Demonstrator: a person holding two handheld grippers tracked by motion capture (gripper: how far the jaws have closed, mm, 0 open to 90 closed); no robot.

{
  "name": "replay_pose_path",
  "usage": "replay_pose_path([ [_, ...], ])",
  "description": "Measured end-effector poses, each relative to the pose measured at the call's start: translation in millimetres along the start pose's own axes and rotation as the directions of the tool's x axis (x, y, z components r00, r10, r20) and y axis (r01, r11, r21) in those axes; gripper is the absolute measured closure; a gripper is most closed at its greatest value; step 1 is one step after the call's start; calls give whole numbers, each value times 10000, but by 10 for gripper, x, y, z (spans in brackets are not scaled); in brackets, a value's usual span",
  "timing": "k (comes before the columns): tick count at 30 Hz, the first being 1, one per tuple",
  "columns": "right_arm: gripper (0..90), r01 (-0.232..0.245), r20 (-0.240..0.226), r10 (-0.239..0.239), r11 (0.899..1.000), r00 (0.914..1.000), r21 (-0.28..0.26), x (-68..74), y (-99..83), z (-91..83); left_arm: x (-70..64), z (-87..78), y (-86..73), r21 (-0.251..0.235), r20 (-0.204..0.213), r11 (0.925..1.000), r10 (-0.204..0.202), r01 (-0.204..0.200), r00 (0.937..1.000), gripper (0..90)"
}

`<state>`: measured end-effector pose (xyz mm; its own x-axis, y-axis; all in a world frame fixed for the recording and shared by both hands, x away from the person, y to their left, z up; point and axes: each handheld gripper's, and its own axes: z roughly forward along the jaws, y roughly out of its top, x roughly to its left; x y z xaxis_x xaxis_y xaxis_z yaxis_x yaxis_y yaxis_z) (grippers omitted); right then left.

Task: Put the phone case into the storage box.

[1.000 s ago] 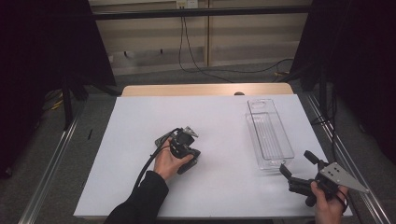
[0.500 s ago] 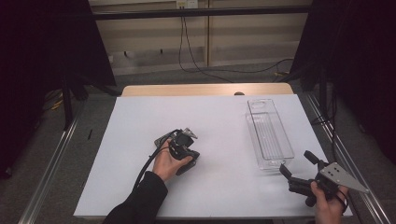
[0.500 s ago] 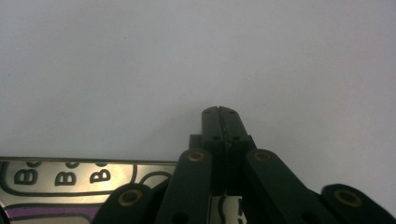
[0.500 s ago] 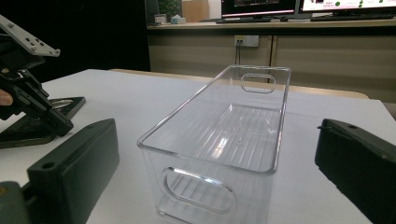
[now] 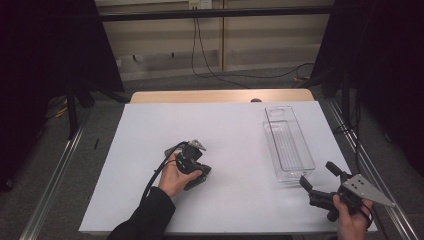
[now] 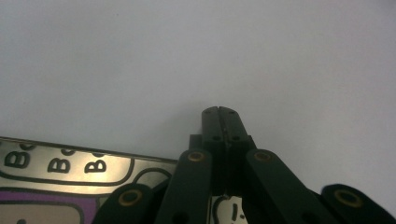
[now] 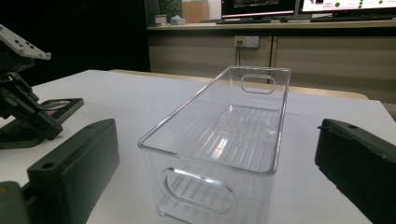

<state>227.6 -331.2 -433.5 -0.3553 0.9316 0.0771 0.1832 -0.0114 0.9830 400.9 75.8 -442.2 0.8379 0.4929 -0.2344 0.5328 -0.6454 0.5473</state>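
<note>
On the white counter [image 5: 240,135] the clear bin [image 5: 289,145] at three o'clock stands empty — right gripper [image 5: 320,182] jaws spread just beside it, left gripper [image 5: 192,162] jaws pressed together, gripping nothing — so filling looks unstarted.

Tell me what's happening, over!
Left gripper shut, pressed to white table. Right gripper open, facing clear bin. Bin empty, path clear.

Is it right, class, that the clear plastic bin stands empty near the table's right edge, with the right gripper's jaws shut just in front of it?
Not quite. The right gripper view shows the right gripper with its jaws wide apart, open, not shut. The clear plastic bin does stand empty near the table's right edge.
</note>
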Motion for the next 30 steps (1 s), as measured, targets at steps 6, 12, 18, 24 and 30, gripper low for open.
replay_pose_path([
  [6,0,-16,38,16,10000,10000,-16,-1,0,-4,-7,-15,-25,4,43,10000,-28,28,10000,900],
  [12,0,-11,41,11,10000,10000,-10,-5,-4,-6,-18,-48,-66,74,60,10000,7,-7,10000,900],
  [18,0,21,56,-21,10000,10000,7,-3,-2,-6,-10,-104,-137,93,94,10000,-26,25,10000,900],
  [24,0,8,68,-8,10000,10000,3,-1,-1,-6,-26,-143,-211,-39,78,9999,-107,107,9999,900],
  [30,0,35,62,-35,10000,10000,3,-6,-2,-10,-46,-176,-247,72,54,10000,-4,4,10000,900],
])
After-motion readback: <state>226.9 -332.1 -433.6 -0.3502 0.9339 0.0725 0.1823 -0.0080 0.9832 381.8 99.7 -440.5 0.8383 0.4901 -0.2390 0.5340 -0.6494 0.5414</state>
